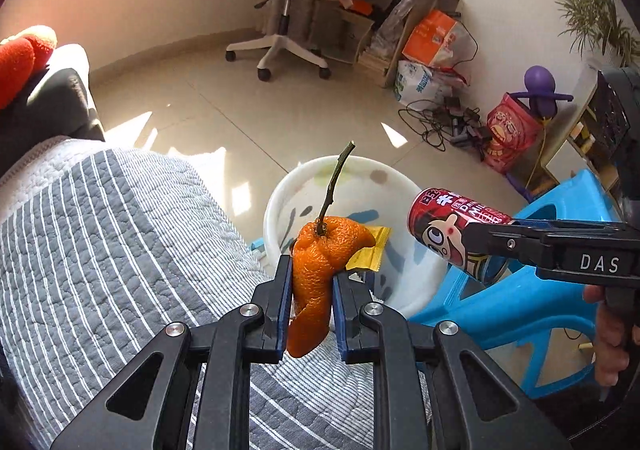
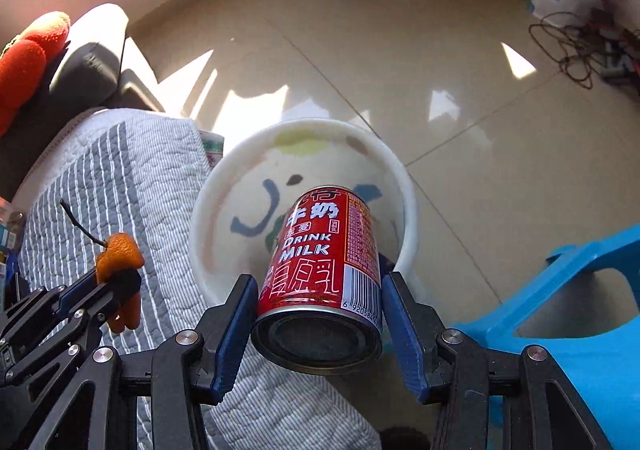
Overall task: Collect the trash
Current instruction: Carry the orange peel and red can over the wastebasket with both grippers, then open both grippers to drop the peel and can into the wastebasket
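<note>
Orange peel [image 1: 314, 278], red can [image 2: 320, 270]: one each, held.

On the red milk can [image 2: 320, 254] I read "DRINK MILK" in white, under the Chinese characters 牛奶, with larger white characters lower down that I can't make out. Its barcode begins 6 920584. The side of the right gripper [image 1: 472, 240] carries the white letters "DAS". Print on the bags by the desk is too small.
</note>
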Action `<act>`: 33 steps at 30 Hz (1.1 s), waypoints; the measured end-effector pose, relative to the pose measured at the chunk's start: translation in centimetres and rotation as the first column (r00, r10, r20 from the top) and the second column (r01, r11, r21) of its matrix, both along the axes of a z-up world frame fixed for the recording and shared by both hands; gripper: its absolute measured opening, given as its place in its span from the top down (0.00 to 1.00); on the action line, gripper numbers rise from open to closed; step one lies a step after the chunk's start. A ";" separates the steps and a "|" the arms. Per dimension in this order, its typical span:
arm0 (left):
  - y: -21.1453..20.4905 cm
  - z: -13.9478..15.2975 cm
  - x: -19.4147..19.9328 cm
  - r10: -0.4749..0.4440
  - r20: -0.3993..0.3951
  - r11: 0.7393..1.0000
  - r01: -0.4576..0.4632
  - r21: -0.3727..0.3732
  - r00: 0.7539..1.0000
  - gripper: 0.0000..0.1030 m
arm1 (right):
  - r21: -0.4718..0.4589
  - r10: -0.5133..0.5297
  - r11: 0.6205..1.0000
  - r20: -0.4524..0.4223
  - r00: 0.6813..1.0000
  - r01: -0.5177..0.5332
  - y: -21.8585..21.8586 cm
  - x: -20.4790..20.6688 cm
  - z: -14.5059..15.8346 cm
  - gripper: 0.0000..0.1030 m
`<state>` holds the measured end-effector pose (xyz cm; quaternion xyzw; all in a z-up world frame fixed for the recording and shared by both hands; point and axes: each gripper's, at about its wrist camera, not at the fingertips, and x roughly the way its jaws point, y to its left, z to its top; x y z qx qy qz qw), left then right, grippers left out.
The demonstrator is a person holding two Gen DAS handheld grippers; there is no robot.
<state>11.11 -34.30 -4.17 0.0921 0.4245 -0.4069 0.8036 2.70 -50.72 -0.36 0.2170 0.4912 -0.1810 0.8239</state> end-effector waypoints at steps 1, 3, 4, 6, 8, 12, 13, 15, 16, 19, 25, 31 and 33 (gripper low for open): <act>-0.5 -0.2 -0.1 -0.009 0.005 1.000 0.009 -0.010 1.000 0.81 | 0.002 -0.005 1.000 0.001 1.000 0.005 -0.3 -0.2 0.0 0.46; -1.0 -0.7 0.0 -0.015 0.016 1.000 0.015 -0.022 1.000 0.81 | 0.008 -0.011 1.000 0.003 1.000 0.011 -0.7 -0.4 0.0 0.46; -1.2 -0.9 0.2 -0.014 0.014 1.000 0.014 -0.025 1.000 0.80 | 0.008 -0.012 1.000 0.003 1.000 0.012 -0.9 -0.5 -0.1 0.46; -1.3 -1.2 0.4 -0.004 0.013 1.000 0.004 -0.028 1.000 0.75 | 0.007 -0.011 1.000 0.000 1.000 0.011 -1.1 -0.5 -0.1 0.46; -1.4 -1.3 0.7 0.015 0.011 1.000 -0.015 -0.007 1.000 0.43 | 0.004 -0.008 1.000 -0.003 1.000 0.008 -1.2 -0.4 -0.3 0.46; -0.6 -1.2 0.8 0.085 0.075 0.996 -0.088 0.032 0.994 0.15 | 0.000 -0.007 1.000 -0.005 1.000 0.007 -1.3 -0.1 -0.4 0.46; -0.4 -1.2 1.0 0.093 0.076 0.994 -0.097 0.045 0.993 0.15 | 0.000 -0.008 1.000 -0.004 1.000 0.008 -1.3 0.0 -0.4 0.46; 0.1 -1.3 1.2 0.110 0.082 0.991 -0.115 0.064 0.991 0.14 | 0.000 -0.009 1.000 -0.001 1.000 0.009 -1.2 0.0 -0.4 0.46; 0.5 -1.4 1.4 0.115 0.083 0.990 -0.121 0.070 0.990 0.13 | 0.000 -0.008 1.000 0.001 1.000 0.008 -1.1 0.1 -0.3 0.46; 1.5 -1.4 1.6 0.124 0.092 0.987 -0.132 0.092 0.988 0.12 | -0.001 -0.008 1.000 0.004 1.000 0.008 -1.1 0.4 -0.2 0.46; 3.6 -1.1 1.6 0.144 0.111 0.981 -0.156 0.115 0.983 0.09 | -0.017 -0.024 1.000 0.016 1.000 0.024 -0.8 1.3 -0.1 0.45; 6.2 -0.5 2.1 0.174 0.120 0.974 -0.189 0.127 0.977 0.07 | -0.012 -0.069 0.998 0.034 0.997 0.069 -0.8 1.9 0.4 0.20; 7.1 -0.2 2.2 0.184 0.126 0.971 -0.200 0.129 0.975 0.06 | -0.016 -0.063 0.998 0.037 0.997 0.064 -0.5 2.1 0.6 0.18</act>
